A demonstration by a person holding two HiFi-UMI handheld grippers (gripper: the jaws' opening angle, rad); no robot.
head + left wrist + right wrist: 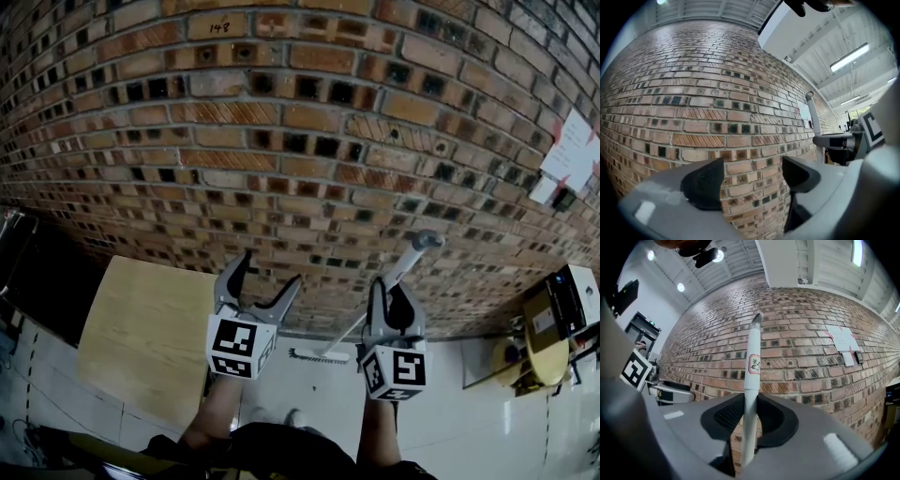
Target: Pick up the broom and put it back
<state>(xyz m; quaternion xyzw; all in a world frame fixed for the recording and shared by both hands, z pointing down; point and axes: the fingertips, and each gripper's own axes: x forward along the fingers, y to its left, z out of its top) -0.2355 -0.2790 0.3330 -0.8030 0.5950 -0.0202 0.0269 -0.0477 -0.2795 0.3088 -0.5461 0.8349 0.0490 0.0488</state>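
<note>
The broom has a white handle (405, 265) that slants up toward the brick wall, and its brush head (319, 355) rests on the floor at the wall's foot. My right gripper (388, 289) is shut on the handle partway up. In the right gripper view the handle (752, 362) stands upright between the closed pads, and it carries a small red-edged label. My left gripper (270, 272) hangs open and empty to the left of the broom, facing the wall. The left gripper view has only bricks between the open jaws of the left gripper (752, 180), with the broom handle (812, 112) off to the right.
The brick wall (281, 112) fills the view ahead. A light wooden table (141, 328) stands at the left by the wall. A yellow stand with boxes (553, 323) is at the right. Papers (570, 150) are stuck on the wall at the upper right.
</note>
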